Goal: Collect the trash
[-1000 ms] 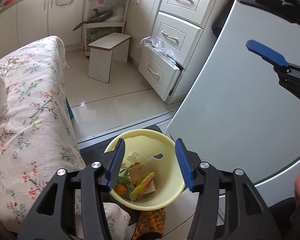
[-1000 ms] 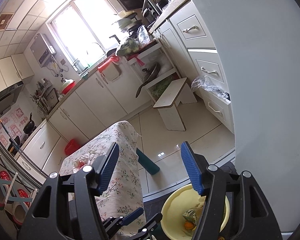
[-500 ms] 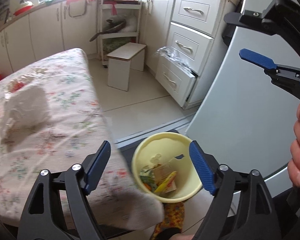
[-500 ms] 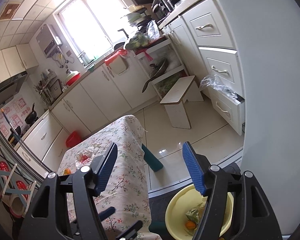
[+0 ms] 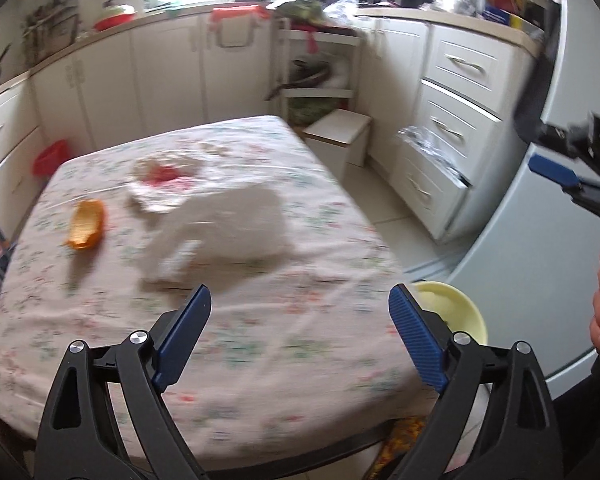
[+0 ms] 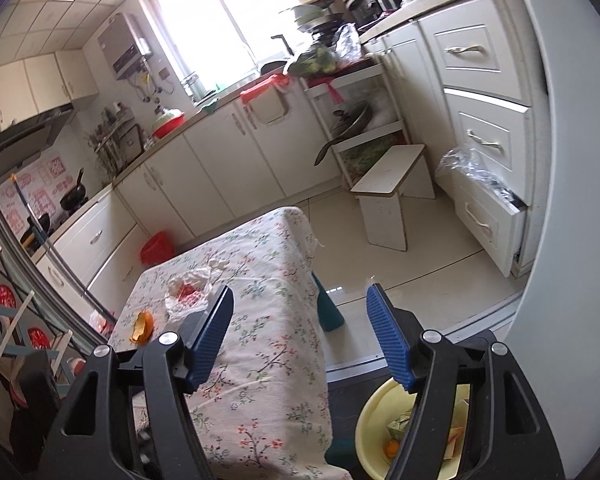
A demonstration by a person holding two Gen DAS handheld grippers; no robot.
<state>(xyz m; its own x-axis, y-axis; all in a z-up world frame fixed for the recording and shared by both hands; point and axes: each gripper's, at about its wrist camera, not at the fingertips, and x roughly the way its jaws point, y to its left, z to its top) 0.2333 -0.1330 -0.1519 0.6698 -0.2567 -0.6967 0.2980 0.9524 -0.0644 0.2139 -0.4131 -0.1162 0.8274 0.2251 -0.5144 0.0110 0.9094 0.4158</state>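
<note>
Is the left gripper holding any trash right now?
No, the left gripper is open and empty above the table; the orange peel lies untouched.

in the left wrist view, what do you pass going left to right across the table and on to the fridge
orange peel → crumpled clear plastic with red scraps → white plastic bag → yellow trash bowl → fridge door
</note>
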